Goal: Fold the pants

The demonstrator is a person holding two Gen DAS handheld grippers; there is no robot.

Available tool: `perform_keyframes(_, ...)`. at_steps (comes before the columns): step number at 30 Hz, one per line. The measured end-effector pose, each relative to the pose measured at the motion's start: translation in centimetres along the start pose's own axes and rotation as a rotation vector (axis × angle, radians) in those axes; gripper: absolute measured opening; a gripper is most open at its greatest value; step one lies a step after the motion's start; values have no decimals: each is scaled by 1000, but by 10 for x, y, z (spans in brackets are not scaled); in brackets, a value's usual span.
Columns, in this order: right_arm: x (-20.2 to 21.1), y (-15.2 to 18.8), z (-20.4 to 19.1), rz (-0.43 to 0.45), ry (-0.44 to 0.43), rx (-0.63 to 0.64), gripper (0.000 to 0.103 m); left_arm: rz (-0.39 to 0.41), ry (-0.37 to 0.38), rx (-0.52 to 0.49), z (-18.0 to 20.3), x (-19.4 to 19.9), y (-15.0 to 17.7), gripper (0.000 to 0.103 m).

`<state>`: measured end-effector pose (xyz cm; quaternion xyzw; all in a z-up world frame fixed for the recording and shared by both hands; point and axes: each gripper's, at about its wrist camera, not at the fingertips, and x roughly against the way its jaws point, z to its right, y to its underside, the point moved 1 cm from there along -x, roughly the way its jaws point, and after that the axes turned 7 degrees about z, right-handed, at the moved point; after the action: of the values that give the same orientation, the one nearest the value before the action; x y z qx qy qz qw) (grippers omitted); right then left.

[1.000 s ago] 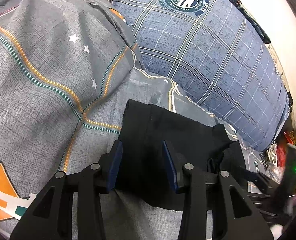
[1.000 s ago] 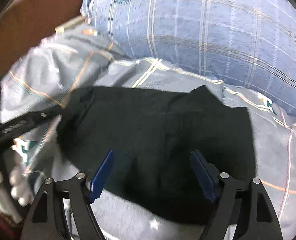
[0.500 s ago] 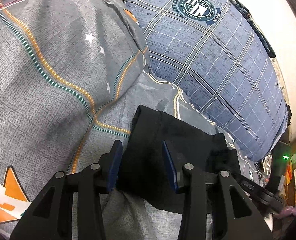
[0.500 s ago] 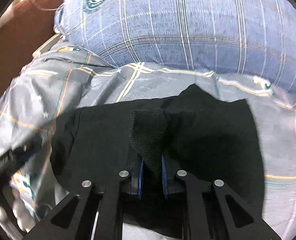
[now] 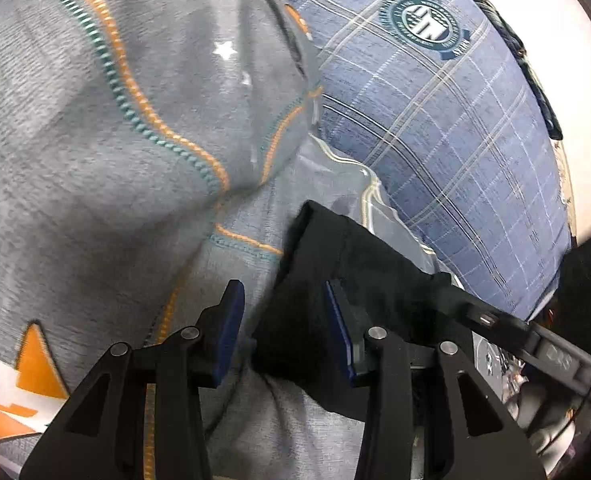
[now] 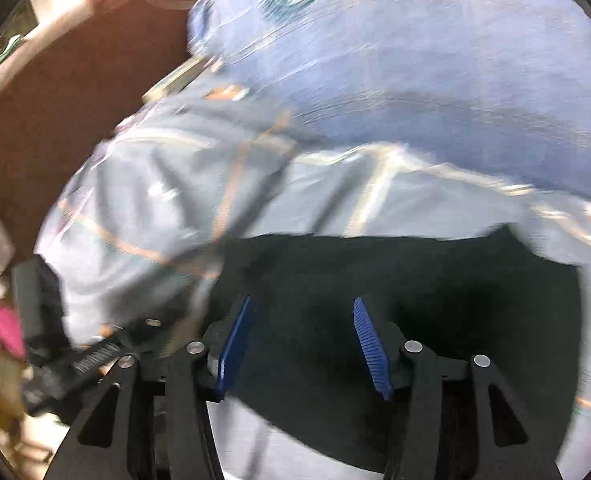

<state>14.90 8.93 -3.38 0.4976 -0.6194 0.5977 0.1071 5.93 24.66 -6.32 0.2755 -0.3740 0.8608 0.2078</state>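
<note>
The black pants lie folded on the grey patterned bedsheet. My left gripper is open, its fingers astride the left edge of the pants, nothing held. In the right wrist view the pants spread dark across the lower frame. My right gripper is open over them and holds nothing. The right gripper's body also shows at the right of the left wrist view.
A big blue plaid pillow with a round crest lies behind the pants; it also shows in the right wrist view. A grey bedding mound rises at the left. A brown headboard and clutter stand at the left edge.
My right gripper, shut on a fold of the pants half a second ago, has opened and let it go; the view is motion-blurred. My left gripper stays open and has shifted slightly left.
</note>
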Motion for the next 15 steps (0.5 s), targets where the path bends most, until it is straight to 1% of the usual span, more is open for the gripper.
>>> perform_keyframes(2, -28, -11, -12, -73, 6, 32, 55, 12, -10, 12, -6, 4, -3, 39)
perform_keyframes(4, -56, -24, -28, -126, 52, 79, 55, 19, 13, 28, -10, 9, -5, 39)
perform_keyframes(5, -67, -27, -34, -147, 69, 98, 55, 28, 15, 30, -11, 12, -6, 39)
perform_keyframes(7, -93, -32, -50, -224, 96, 137, 55, 51, 11, 21, -12, 19, -7, 39)
perform_keyframes(9, -118, -32, -64, -295, 168, 199, 62, 78, -4, 25, -14, 25, -10, 37)
perform_keyframes(10, -126, -31, -69, -312, 199, 227, 64, 89, -24, 26, -16, 27, -11, 31)
perform_keyframes(11, -132, -31, -73, -323, 224, 248, 69, 89, -23, 32, -19, 28, -11, 30)
perform_keyframes(12, -138, -32, -75, -340, 256, 262, 70, 90, 9, 44, -21, 30, -13, 31)
perform_keyframes(13, -145, -31, -77, -361, 291, 277, 71, 97, 22, 54, -22, 31, -13, 33)
perform_keyframes(15, -152, -27, -78, -372, 323, 293, 76, 119, 17, 54, -25, 36, -15, 33)
